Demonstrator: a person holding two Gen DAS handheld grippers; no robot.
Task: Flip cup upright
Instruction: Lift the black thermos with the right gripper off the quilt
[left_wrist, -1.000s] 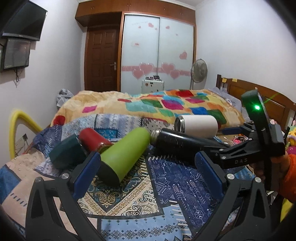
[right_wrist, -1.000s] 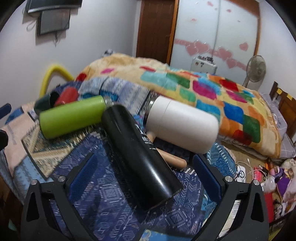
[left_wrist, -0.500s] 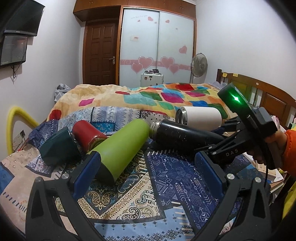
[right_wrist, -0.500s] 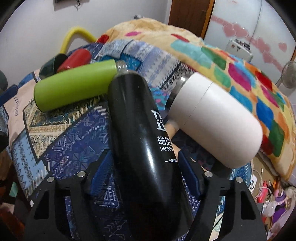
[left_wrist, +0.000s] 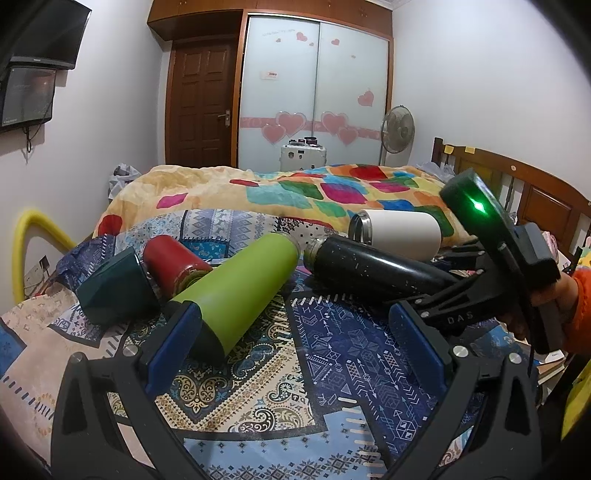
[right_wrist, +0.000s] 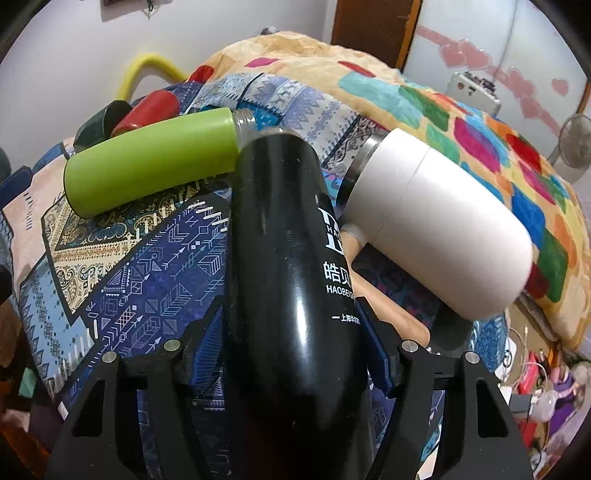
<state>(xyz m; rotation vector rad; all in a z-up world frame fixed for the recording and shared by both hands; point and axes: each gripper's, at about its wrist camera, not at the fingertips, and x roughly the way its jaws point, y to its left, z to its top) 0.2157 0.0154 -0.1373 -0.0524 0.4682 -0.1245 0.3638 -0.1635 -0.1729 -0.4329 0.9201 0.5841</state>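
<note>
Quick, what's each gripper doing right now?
Left gripper: open, holding nothing.
Right gripper: closed on the black flask.

The left gripper (left_wrist: 295, 332) stood low and level, jaws spread wide with nothing between its blue pads (left_wrist: 173, 343). At three o'clock in its view, the right gripper (left_wrist: 436, 291) reached toward nine o'clock, held by a hand (left_wrist: 543, 306) in an orange sleeve. Its jaws were clamped on the black flask (right_wrist: 291, 280).
</note>
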